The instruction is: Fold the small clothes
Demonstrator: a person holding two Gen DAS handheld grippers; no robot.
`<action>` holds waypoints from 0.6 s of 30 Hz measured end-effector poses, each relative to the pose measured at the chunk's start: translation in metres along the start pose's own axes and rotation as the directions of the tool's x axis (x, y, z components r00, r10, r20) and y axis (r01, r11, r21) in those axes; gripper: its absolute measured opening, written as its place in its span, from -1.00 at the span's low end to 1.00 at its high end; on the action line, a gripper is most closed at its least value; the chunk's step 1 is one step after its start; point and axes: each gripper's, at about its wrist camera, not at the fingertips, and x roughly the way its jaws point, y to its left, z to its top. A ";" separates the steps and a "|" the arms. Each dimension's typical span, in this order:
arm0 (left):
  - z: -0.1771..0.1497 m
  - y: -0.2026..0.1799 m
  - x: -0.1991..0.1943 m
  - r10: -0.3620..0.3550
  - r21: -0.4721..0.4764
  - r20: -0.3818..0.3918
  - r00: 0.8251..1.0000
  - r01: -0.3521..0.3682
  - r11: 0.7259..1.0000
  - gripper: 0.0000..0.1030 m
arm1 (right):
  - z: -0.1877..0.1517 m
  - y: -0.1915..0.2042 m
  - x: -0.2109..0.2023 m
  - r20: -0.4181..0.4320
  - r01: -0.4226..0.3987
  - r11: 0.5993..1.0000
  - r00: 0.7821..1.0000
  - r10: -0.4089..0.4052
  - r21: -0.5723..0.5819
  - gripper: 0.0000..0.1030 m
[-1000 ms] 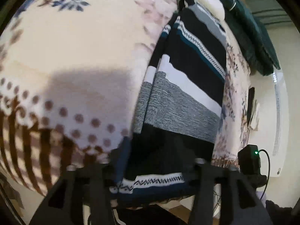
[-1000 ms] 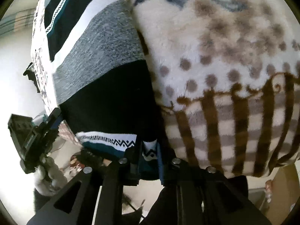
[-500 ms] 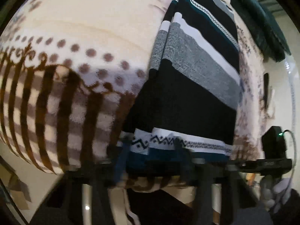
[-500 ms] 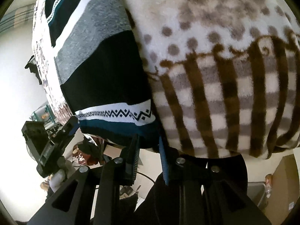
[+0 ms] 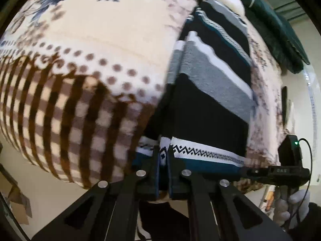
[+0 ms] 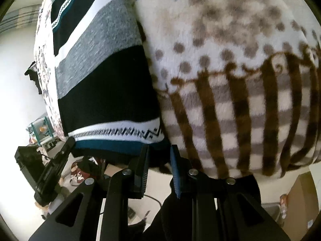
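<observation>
A striped sweater [image 5: 210, 104] in black, grey, white and teal lies folded lengthwise on a fleece blanket [image 5: 90, 60]; its zigzag hem hangs at the near edge. My left gripper [image 5: 164, 154] is shut on the hem's left corner. In the right wrist view the sweater [image 6: 104, 76] lies to the left. My right gripper [image 6: 159, 156] is open just below the hem's right corner, with nothing between its fingers. The right gripper also shows in the left wrist view [image 5: 280, 170].
The blanket [image 6: 240, 80] has brown stripes and dots and drapes over the bed's near edge. A dark green garment [image 5: 280, 34] lies at the far right of the bed. The floor below holds clutter [image 6: 40, 132].
My left gripper was open around the hem and has shut on its left corner. My right gripper was shut on the hem's right corner and has opened and let it go.
</observation>
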 end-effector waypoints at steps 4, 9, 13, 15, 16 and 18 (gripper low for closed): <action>-0.004 0.015 0.006 0.002 -0.015 -0.017 1.000 -0.003 1.000 -0.93 | 0.004 -0.004 0.010 -0.008 -0.022 0.999 1.000 0.023 0.049 -0.43; 0.001 0.023 0.015 -0.061 -0.058 -0.052 0.997 0.058 0.997 -0.91 | 0.004 -0.001 0.014 0.008 -0.015 0.999 1.000 0.015 0.045 -0.16; 0.006 0.021 -0.003 -0.095 -0.075 -0.047 0.994 0.092 0.993 -0.67 | 0.005 -0.002 0.018 0.002 -0.020 0.998 1.000 0.020 0.054 -0.12; 0.008 0.026 -0.010 -0.108 -0.084 -0.018 0.994 0.106 0.991 -0.01 | 0.006 -0.002 0.019 -0.002 -0.030 0.998 1.000 0.030 0.058 -0.12; 0.009 0.032 -0.008 -0.117 -0.097 -0.009 0.993 0.115 0.989 0.17 | 0.006 -0.003 0.019 -0.003 -0.037 0.997 0.999 0.038 0.061 -0.11; 0.010 0.044 0.004 -0.119 -0.150 -0.023 0.993 0.114 0.982 0.18 | 0.006 -0.004 0.019 -0.002 -0.047 0.997 0.999 0.047 0.063 -0.11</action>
